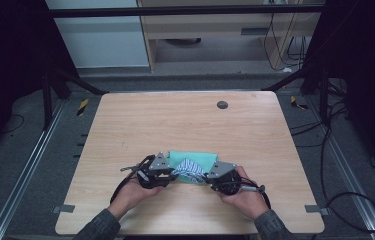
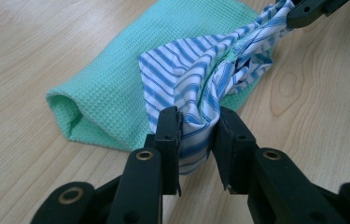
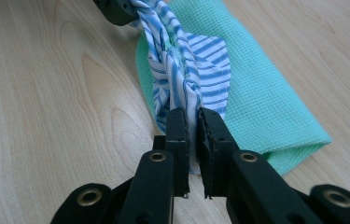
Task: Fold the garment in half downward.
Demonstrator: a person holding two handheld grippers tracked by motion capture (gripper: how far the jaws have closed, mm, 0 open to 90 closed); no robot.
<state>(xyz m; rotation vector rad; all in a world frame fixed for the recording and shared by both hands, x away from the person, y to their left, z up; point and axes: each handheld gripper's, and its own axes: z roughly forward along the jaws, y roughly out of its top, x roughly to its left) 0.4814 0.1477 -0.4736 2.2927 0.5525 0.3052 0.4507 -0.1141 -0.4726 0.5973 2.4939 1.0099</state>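
- L gripper (image 2: 199, 125) clamps one end of striped cloth (image 2: 196, 79); R gripper (image 3: 192, 122) clamps other end.
- Green towel (image 2: 116, 84) beneath, on wood table (image 1: 185, 120).
- No readable writing.

High view looks down over the table (image 1: 190, 120) from afar — both gripper views, close, face the striped cloth (image 2: 196, 84), frame centre.

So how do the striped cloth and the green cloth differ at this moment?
The striped cloth is white with blue stripes; the green cloth is plain mint with a waffle weave. The striped cloth is bunched and pinched at its ends by the left gripper and right gripper; the green cloth lies folded flat on the table, ungripped. Both are soft fabric, the striped one overlapping the green.
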